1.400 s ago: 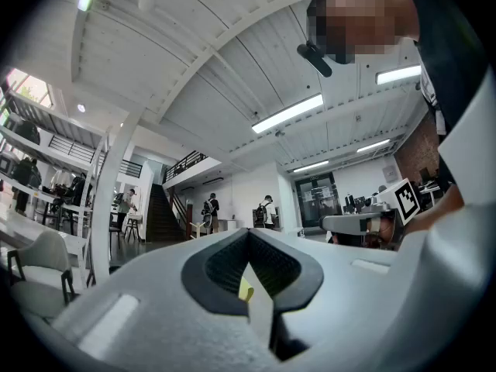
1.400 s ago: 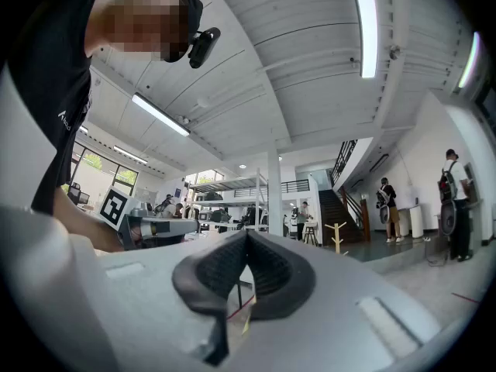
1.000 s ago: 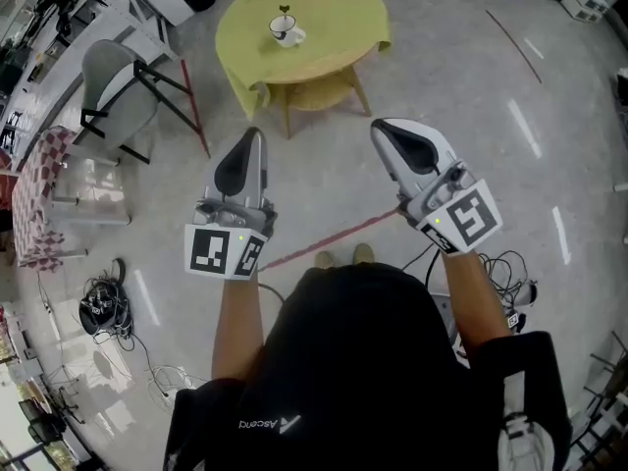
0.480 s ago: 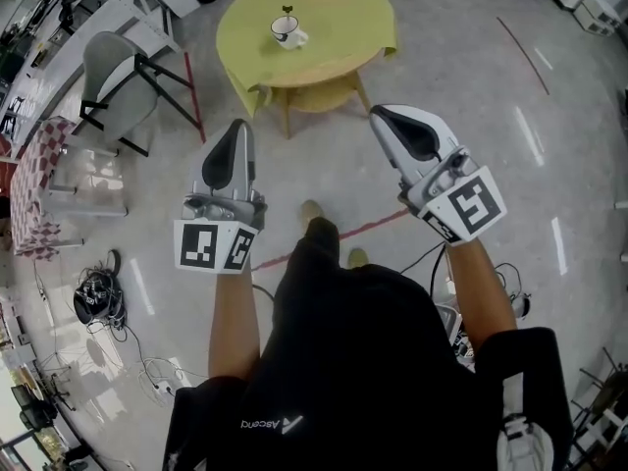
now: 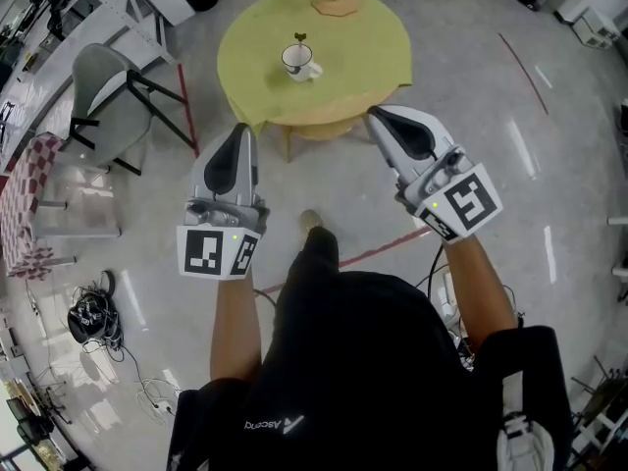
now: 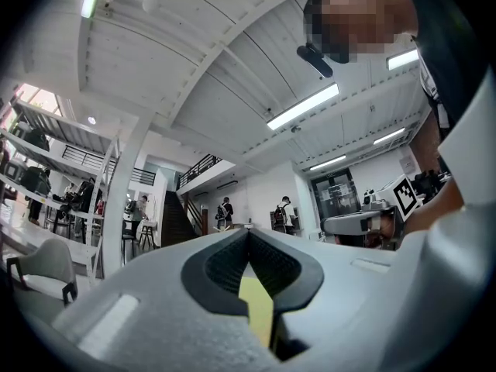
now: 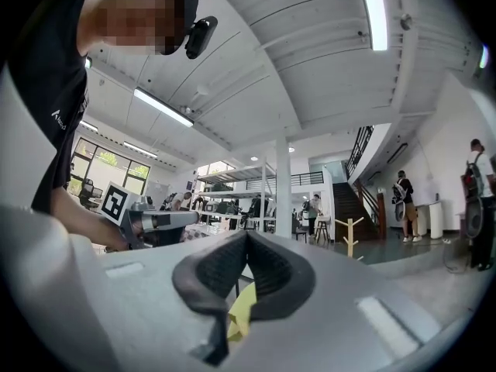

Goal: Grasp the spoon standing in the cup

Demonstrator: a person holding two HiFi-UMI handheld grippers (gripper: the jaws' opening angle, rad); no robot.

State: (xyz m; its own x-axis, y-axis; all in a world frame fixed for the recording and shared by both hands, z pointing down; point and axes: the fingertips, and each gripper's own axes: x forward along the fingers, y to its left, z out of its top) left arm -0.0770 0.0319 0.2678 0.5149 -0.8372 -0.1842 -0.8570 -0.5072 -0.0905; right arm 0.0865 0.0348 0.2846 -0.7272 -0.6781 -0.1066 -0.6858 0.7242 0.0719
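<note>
Spoon (image 5: pixel 299 38) upright in cup (image 5: pixel 296 62) at 12 o'clock on table (image 5: pixel 365 52). Left gripper (image 5: pixel 245 129) and right gripper (image 5: pixel 374 115) both closed tight, empty

Round yellow-clothed table (image 5: pixel 365 55), grey chair (image 5: pixel 101 81) near it, tangled black cables (image 5: pixel 86 316)

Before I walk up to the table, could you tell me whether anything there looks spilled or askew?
Nothing stands out: the cup sits upright on the yellow tablecloth, the spoon standing in it, no spill visible.
</note>
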